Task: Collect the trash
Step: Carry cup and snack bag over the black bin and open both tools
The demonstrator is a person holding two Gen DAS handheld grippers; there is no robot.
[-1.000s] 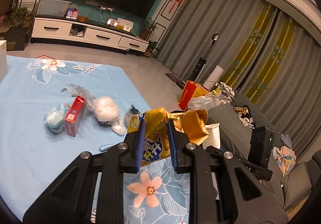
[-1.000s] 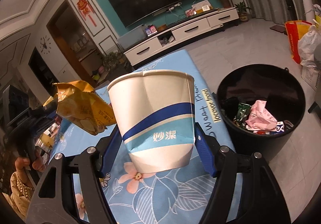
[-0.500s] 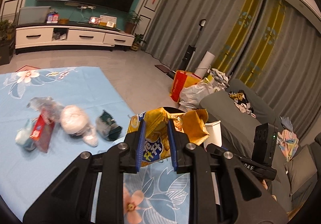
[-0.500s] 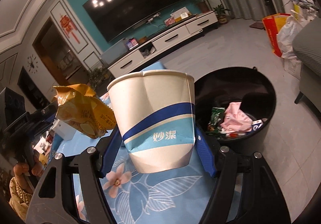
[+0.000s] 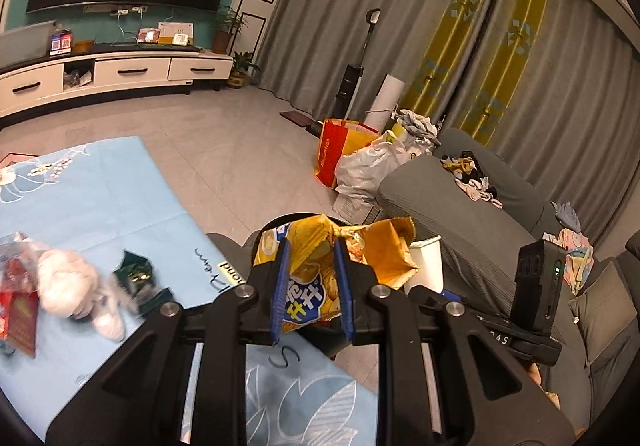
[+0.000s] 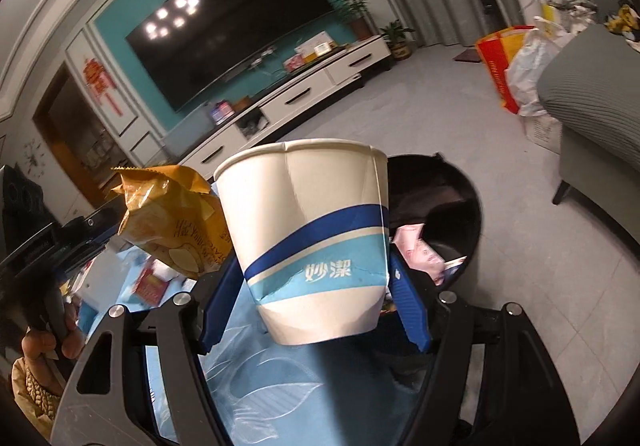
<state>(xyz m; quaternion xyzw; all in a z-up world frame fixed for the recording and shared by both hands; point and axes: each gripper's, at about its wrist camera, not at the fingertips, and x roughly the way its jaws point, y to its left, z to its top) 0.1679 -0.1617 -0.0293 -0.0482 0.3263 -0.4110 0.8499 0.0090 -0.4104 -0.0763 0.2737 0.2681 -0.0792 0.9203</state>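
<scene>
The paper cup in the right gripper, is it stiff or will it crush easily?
The paper cup probably crushes easily: its wall already shows a dent and creases between the pads of the right gripper. It looks empty, so likely light. Released, it should drop readily toward the black bin.

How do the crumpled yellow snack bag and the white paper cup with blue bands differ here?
The yellow snack bag is crumpled foil, torn open on top; the white paper cup is stiff, upright and only dented. The left gripper pinches the bag with narrow jaws; the right gripper spans the cup with wide jaws. Both are held up near the black bin.
</scene>
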